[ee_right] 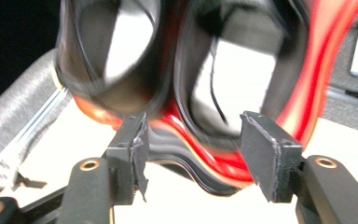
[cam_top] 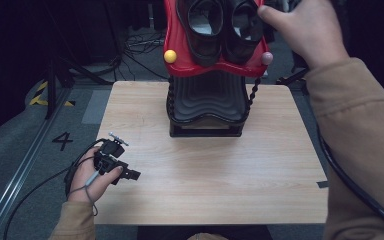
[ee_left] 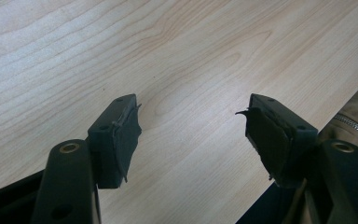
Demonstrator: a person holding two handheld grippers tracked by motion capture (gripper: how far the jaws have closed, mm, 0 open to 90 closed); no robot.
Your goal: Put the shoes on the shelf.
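Wood-grain table [cam_top: 205, 170] carries everything, with the red shoe rack [cam_top: 177, 47] standing at its far edge as the landmark. Well left of the rack and nearer the person, the left hand-held gripper [cam_top: 130, 174] rests low over the table, jaws apart and empty. On the rack's top tier sit two black shoes [cam_top: 205, 27]. Right of them, the right hand-held gripper [ee_right: 191, 135] hovers with jaws apart, empty. The shoes look light, stiff-soled and glossy, perhaps slippery; the heel collar seems the best hold.

I see the rack [cam_top: 207, 102] standing at the far edge of the table [cam_top: 210, 175], midway along it. Two shoes [cam_top: 220, 27] sit side by side on its top shelf [cam_top: 180, 62]. My left gripper [cam_top: 114, 161] rests at the table's near-left edge.
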